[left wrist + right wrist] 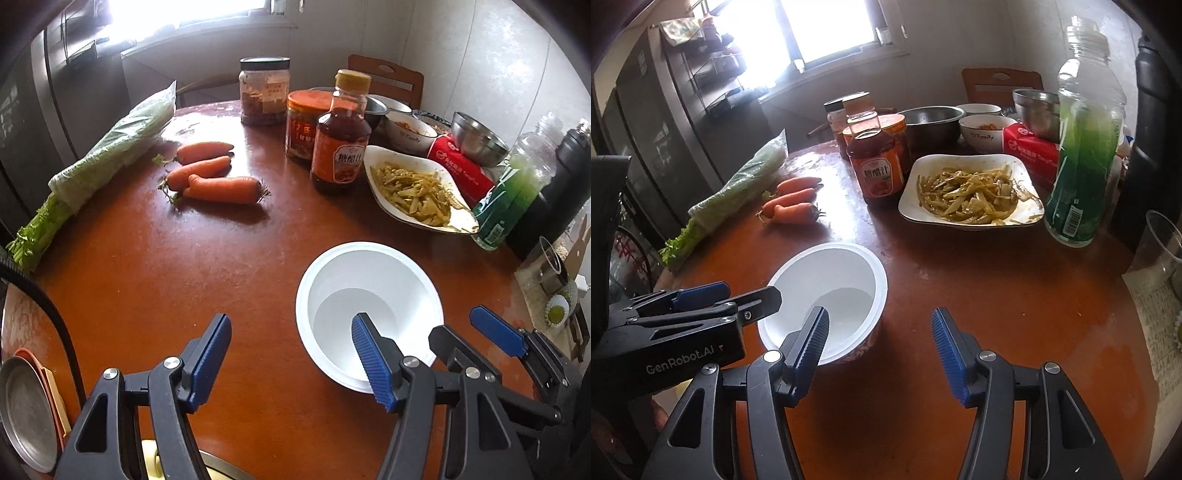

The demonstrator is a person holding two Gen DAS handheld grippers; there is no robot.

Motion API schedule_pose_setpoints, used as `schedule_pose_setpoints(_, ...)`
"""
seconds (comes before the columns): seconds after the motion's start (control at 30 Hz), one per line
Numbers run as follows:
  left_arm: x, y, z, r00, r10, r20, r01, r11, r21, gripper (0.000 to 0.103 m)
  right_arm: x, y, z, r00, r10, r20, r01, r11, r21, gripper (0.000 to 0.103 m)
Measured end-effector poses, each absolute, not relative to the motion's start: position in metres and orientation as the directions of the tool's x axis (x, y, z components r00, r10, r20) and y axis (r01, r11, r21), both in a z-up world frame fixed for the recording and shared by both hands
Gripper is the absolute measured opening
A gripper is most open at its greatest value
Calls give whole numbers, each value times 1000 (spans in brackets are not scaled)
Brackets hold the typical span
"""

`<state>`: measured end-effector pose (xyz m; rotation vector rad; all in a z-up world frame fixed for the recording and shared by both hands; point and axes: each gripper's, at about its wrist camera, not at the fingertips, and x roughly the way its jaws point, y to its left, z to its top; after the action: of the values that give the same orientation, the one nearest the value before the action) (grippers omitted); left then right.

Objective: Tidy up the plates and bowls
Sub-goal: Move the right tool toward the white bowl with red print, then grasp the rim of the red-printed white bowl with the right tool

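Left wrist view: your left gripper (291, 350) hangs jaws apart, gripping nothing, white bowl (369, 291) at one o'clock; your right gripper (881, 341) likewise gapes empty.

Three carrots (207, 173), two steel bowls (1036, 110), one white bowl (369, 314), two jars (264, 90)

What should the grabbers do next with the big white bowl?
Probably close one gripper on the rim. The white bowl stands empty on the table. The left gripper and the right gripper are both open, each with one finger over the bowl's mouth and the other outside, neither pressing it. Likely the right one should pinch the wall before lifting.
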<state>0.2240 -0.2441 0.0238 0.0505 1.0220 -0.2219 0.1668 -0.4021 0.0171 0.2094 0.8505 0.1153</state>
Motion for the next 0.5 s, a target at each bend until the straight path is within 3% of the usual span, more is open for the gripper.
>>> schedule_pose_setpoints(0.3, 234, -243, 14, 472, -154, -868, 191, 979, -69, 67, 175, -399, 11, 652, 170, -739, -21, 978, 206, 59)
schedule_pose_setpoints(0.5, 238, -243, 8, 452, -173, -875, 188, 977, -96, 67, 181, -398, 7, 643, 184, -744, -26, 975, 219, 52)
